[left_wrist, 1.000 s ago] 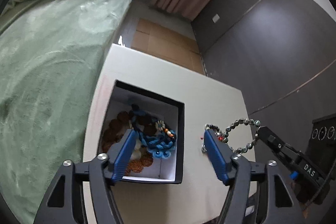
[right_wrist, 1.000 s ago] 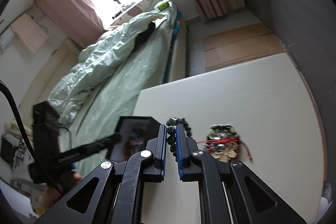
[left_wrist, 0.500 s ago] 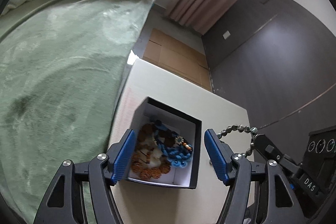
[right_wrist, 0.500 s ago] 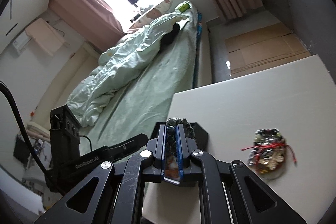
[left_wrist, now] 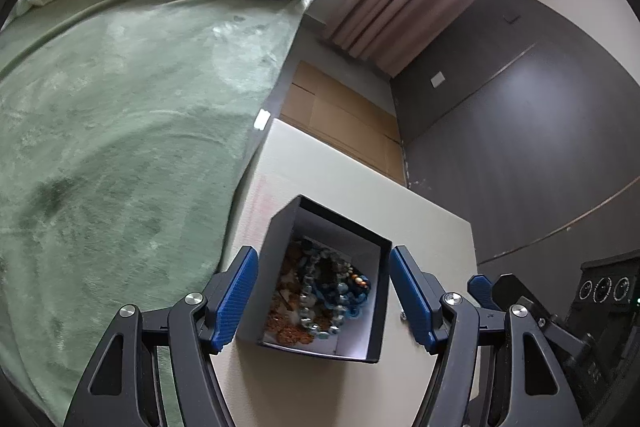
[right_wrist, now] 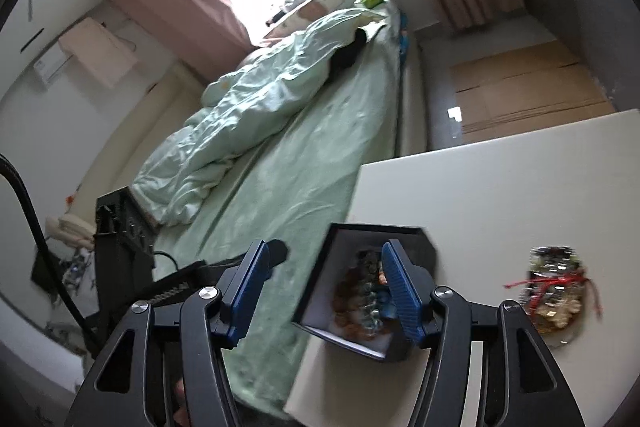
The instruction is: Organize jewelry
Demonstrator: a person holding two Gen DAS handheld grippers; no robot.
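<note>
A black box (left_wrist: 382, 299) with a white inside stands on the white table (left_wrist: 360, 187) and holds several bead bracelets, among them a grey bead bracelet (left_wrist: 310, 301) on top. My left gripper (left_wrist: 324, 297) is open and empty above the box, its fingers on either side of it. My right gripper (right_wrist: 326, 295) is open and empty above the box's left edge (right_wrist: 316, 275); its blue fingertip also shows in the left wrist view (left_wrist: 480, 287). A pile of jewelry with a red cord (right_wrist: 554, 291) lies on the table right of the box.
A bed with a green blanket (left_wrist: 120, 107) runs along the table's left side. A dark wall (left_wrist: 520, 147) stands to the right. Cardboard (right_wrist: 528, 87) covers the floor beyond the table. A black device with a cable (right_wrist: 120, 227) sits at the left.
My right gripper carried the grey bead bracelet over the box, opened and let it go; the bracelet now lies in the box. My left gripper rose and the view pulled back.
</note>
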